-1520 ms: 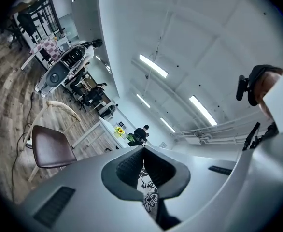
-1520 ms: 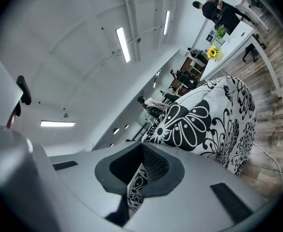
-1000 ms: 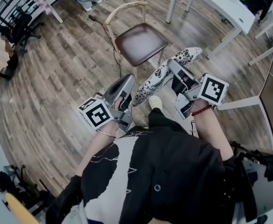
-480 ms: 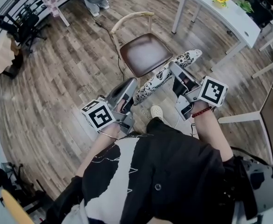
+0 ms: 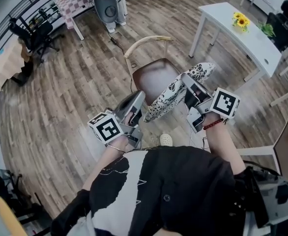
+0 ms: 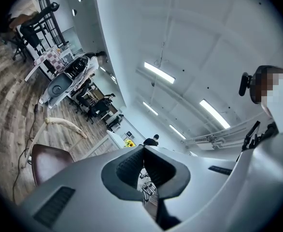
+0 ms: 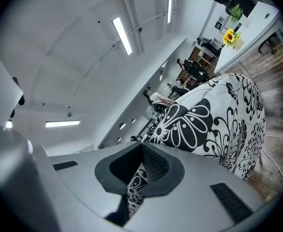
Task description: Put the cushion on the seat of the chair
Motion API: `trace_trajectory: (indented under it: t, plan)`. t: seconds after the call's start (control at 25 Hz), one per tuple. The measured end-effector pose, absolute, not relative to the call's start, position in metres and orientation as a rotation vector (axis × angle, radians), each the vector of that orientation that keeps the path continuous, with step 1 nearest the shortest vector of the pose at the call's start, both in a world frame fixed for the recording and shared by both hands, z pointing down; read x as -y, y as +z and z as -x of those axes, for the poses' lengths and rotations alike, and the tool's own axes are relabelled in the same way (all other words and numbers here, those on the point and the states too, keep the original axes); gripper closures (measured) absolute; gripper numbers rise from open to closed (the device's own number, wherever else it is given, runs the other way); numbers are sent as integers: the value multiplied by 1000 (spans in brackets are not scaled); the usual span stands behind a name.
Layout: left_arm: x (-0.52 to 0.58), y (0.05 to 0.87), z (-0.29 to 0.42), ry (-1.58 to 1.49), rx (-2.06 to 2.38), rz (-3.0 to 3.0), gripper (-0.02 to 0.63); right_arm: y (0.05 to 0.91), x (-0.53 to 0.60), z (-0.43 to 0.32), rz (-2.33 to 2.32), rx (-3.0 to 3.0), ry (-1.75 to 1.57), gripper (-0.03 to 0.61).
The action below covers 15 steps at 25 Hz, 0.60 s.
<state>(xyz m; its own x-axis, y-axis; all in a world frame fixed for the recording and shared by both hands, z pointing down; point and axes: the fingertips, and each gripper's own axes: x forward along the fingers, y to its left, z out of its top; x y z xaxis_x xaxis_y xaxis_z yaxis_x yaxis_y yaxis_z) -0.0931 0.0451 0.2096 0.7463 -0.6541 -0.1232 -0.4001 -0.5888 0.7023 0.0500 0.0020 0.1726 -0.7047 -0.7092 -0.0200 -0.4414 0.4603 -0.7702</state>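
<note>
The left hand-held gripper (image 6: 144,153) is closed on one edge of the cushion (image 5: 176,90) — a strip of the printed fabric is pinched between its ribbed dark pads (image 6: 129,167). The right hand-held gripper (image 7: 142,151) is likewise clamped shut on the opposite edge, with the fabric caught between its pads and the bulk of the cushion bulging out ahead of it. The cushion is thus held in the air between the two, clear of the floor (image 5: 75,92) and at the near side of the chair (image 5: 151,75). In the head view its far edge overlaps the front of the seat (image 5: 146,77), though whether it touches there cannot be told from that angle.

A cable (image 5: 115,41) is seen on the floor at the chair's left, and a white tabletop (image 5: 232,28) bearing sunflowers (image 5: 241,20) stands well apart on the right.

The cushion is soft and plump — white, printed with black flowers and scrolls. The seat is padded, rounded and dark brown with a sheen, and is carried on a pale wooden frame with a curved backrest (image 5: 146,39). The floor is laid in grey-brown wood-grain planks.
</note>
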Motion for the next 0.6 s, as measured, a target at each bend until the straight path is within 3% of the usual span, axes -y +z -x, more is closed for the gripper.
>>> trace_trajectory:
  t: [0.6]
  plan:
    - [33,204,61,-558,886,-2267,602,165,93,-84,897,-2456,-1092,563]
